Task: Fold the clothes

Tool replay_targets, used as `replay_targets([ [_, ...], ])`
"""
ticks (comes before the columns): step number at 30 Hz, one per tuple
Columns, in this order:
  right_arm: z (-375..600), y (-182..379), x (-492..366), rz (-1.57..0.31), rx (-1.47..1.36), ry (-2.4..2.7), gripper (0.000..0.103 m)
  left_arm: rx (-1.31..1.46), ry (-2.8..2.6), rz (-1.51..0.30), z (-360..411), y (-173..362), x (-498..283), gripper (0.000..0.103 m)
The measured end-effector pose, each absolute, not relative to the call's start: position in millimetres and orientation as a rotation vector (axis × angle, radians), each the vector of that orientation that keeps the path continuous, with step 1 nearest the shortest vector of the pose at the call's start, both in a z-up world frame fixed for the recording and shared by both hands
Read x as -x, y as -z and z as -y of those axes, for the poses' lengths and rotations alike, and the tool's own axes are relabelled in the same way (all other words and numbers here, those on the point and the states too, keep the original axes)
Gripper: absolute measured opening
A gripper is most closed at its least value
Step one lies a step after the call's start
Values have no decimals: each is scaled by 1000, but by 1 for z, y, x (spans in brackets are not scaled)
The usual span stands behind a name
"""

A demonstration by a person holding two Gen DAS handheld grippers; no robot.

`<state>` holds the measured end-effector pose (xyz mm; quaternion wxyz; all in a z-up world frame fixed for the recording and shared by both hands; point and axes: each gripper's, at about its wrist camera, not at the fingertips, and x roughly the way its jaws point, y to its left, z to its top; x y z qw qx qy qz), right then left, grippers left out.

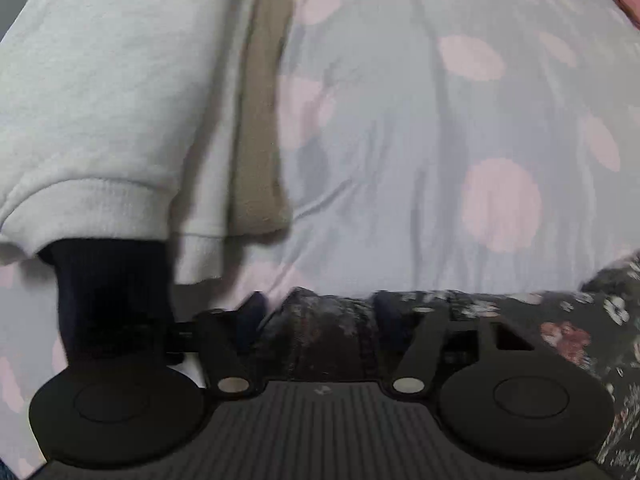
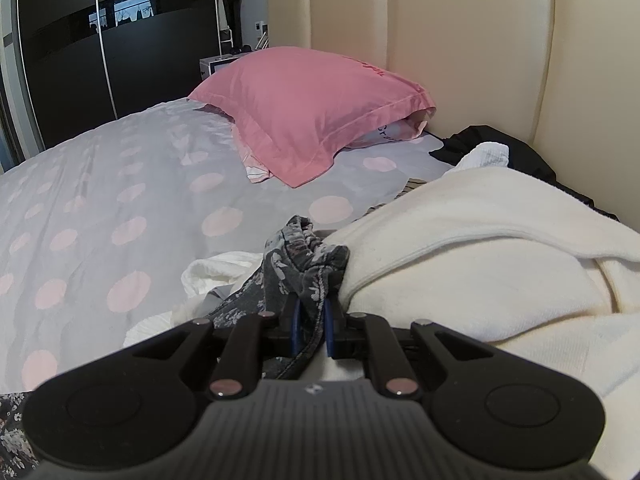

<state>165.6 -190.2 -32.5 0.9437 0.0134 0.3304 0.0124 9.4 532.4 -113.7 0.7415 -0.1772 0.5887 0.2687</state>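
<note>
A dark floral garment [image 1: 328,332] lies bunched at the near edge of the bed, and its cloth fills the gap between the fingers of my left gripper [image 1: 320,312], which points steeply down and is shut on it. The same floral garment [image 2: 296,264] shows in the right wrist view, rising in a crumpled fold from my right gripper [image 2: 313,316]. There the blue pads [image 2: 295,322] are shut tight on a strip of it.
A folded white sweater [image 1: 108,92] lies on a brown garment [image 1: 260,120], with a dark ribbed piece [image 1: 112,292] under its hem. A cream fleece [image 2: 480,248] is heaped to the right. Beyond are a pink pillow [image 2: 312,112], a cream headboard [image 2: 460,40] and the dotted grey bedspread [image 2: 100,200].
</note>
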Motion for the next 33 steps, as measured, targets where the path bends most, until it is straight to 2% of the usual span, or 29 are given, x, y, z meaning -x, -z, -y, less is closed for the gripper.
replay_targets([
  [3, 189, 32, -165, -674, -28, -22, 13, 300, -573, -1285, -516, 108, -9, 33],
  [10, 197, 23, -160, -656, -108, -21, 13, 218, -604, -1089, -506, 59, 17, 30],
  [14, 196, 7, -153, -551, -111, -29, 12, 198, -647, -928, -512, 26, 25, 29],
  [17, 194, -2, -152, -462, -96, -49, 11, 152, -682, -860, -511, 14, 25, 22],
  [28, 166, -2, -183, -379, 16, -105, 11, 141, -800, -833, -530, 40, -5, 20],
  [33, 159, 32, -210, -556, 81, -67, 12, 147, -797, -879, -536, 57, -10, 20],
])
